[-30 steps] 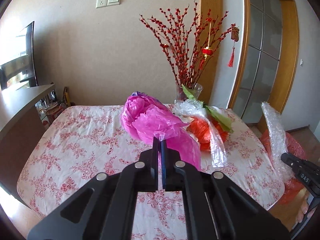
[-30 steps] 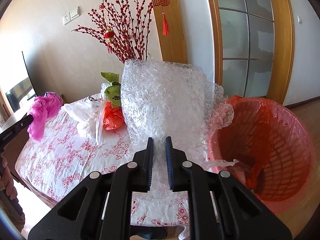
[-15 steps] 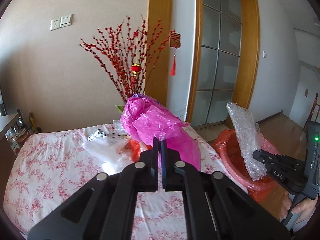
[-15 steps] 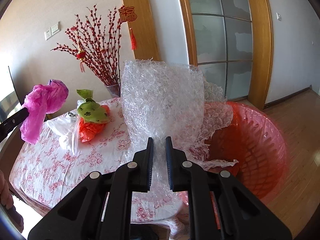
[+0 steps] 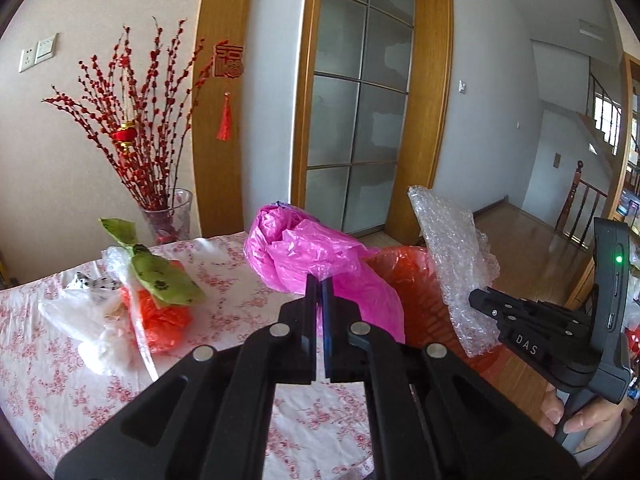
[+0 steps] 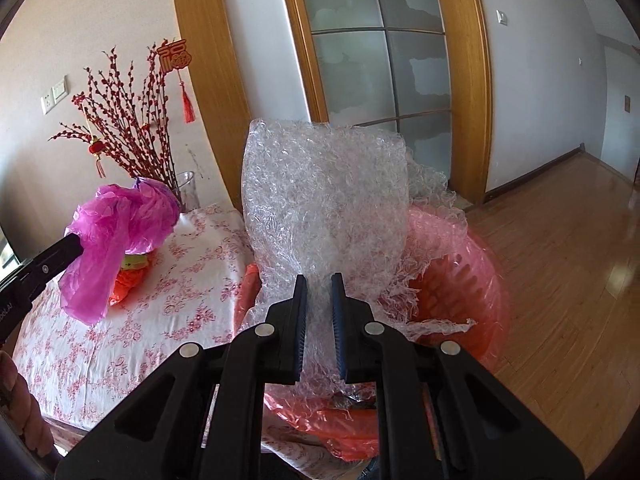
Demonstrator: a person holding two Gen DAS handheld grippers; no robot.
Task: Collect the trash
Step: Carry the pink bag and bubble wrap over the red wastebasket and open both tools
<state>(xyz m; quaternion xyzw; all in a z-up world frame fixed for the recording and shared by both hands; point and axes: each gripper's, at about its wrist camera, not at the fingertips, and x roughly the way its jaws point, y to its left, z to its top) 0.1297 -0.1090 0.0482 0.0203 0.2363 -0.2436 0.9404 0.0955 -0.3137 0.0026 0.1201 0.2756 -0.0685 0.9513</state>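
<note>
Pinched tight, the left gripper (image 5: 319, 280) holds a pink plastic bag (image 5: 316, 256) mid-frame above the floral table (image 5: 48, 364). Right gripper (image 6: 319, 280), jaws narrow, clamps bubble wrap (image 6: 324, 200) at centre, over the red-lined basket (image 6: 472, 276) lower right.

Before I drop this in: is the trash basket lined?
Lined. A thin red bag covers the basket and folds over its rim.

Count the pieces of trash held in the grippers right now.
2: a pink plastic bag in the left gripper, and bubble wrap in the right gripper over the red basket.
</note>
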